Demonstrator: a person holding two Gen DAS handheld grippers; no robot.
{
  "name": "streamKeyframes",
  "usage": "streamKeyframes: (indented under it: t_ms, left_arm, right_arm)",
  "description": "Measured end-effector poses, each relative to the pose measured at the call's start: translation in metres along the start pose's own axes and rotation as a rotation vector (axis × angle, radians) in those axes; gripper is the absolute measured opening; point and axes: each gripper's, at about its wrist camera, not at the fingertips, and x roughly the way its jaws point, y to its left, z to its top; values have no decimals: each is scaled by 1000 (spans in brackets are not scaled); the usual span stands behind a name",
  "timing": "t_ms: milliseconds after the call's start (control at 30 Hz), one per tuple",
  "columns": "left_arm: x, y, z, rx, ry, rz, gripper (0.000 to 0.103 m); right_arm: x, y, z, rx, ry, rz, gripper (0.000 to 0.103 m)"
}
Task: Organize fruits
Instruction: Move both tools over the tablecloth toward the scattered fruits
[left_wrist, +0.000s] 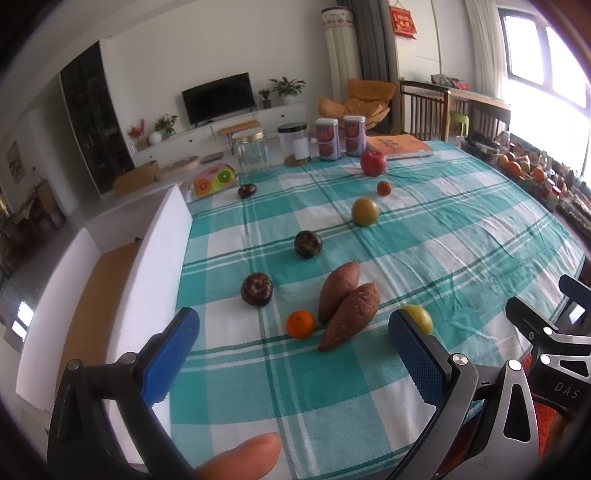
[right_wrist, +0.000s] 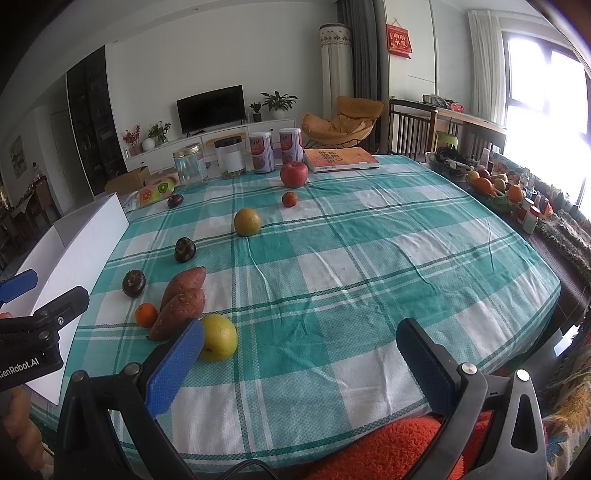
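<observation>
Fruit lies scattered on a teal checked tablecloth (left_wrist: 443, 236). Near me are two sweet potatoes (left_wrist: 347, 302), a small orange (left_wrist: 300, 324), a yellow fruit (right_wrist: 218, 336) and a dark round fruit (left_wrist: 257, 289). Farther off lie another dark fruit (left_wrist: 307, 243), a yellow-green fruit (left_wrist: 364, 211), a small red-orange fruit (left_wrist: 384, 188), a red apple (left_wrist: 373, 163) and a third dark fruit (left_wrist: 246, 191). My left gripper (left_wrist: 291, 332) is open above the near table edge, just short of the orange. My right gripper (right_wrist: 299, 341) is open and empty; its left finger overlaps the yellow fruit.
A white open box (left_wrist: 110, 273) with a brown bottom stands along the table's left edge. Jars (left_wrist: 251, 151), two cans (left_wrist: 328, 138) and an orange book (left_wrist: 400, 146) line the far edge. A fruit basket (right_wrist: 495, 188) and bottles stand at the right.
</observation>
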Motion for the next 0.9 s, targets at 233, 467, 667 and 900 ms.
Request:
streamKeyframes:
  t_ms: [233, 467, 667, 900]
  left_arm:
    - [2, 0, 0, -10, 24, -12, 103]
    - [3, 7, 0, -36, 23, -1, 103]
    - [10, 15, 0, -94, 51, -29, 103]
    - [6, 12, -1, -104, 49, -63, 103]
  right_arm:
    - [-1, 0, 0, 0, 2, 0, 103]
    - [-21, -3, 29, -174, -71, -180, 103]
    - [-54, -8, 61, -369, -1, -384, 103]
    - [-21, -3, 32, -107, 73, 41, 103]
